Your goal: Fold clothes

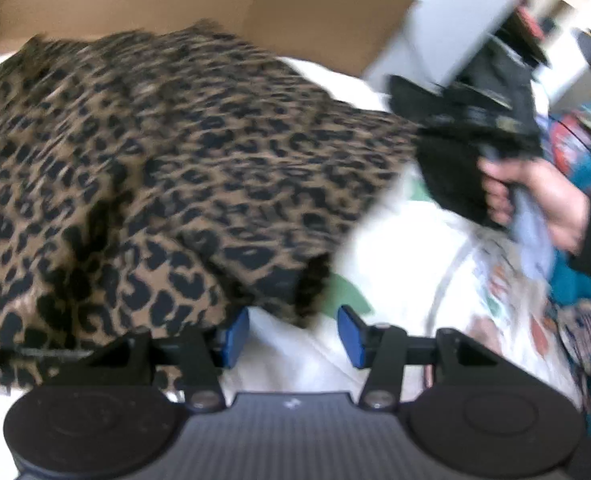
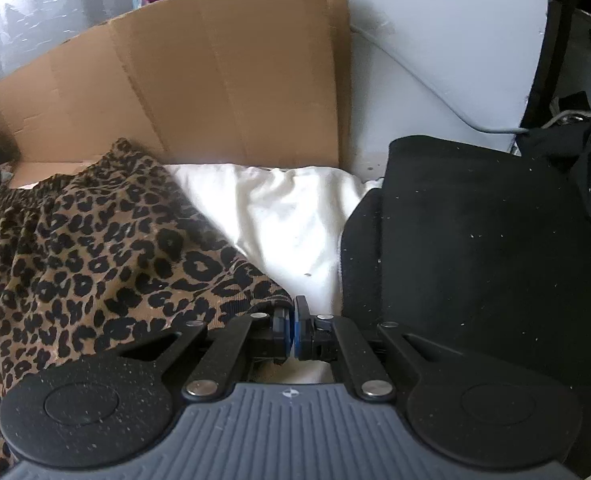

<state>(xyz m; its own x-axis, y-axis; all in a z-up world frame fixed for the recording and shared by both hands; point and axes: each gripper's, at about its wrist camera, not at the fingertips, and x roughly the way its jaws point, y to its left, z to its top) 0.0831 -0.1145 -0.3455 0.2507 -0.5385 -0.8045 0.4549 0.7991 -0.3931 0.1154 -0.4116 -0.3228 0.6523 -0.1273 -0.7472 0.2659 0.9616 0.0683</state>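
A leopard-print garment (image 1: 167, 168) lies rumpled on white bedding (image 1: 395, 248); it also fills the left of the right wrist view (image 2: 95, 248). My left gripper (image 1: 293, 336) stands open over the bedding, its blue pads (image 1: 237, 336) apart with nothing between them. The garment's dark hem hangs just above the left pad. My right gripper (image 2: 294, 332) is shut, and the garment's hem corner (image 2: 273, 302) runs into its fingertips. In the left wrist view a hand (image 1: 535, 196) holds that right gripper (image 1: 427, 136), and the cloth stretches up to its tip.
A brown cardboard sheet (image 2: 199, 80) leans against the wall behind the bedding (image 2: 279, 216). A folded black garment (image 2: 475, 248) lies at the right. Colourful printed cloth (image 1: 515, 300) lies at the right of the left wrist view. A grey cable (image 2: 435, 92) runs along the white wall.
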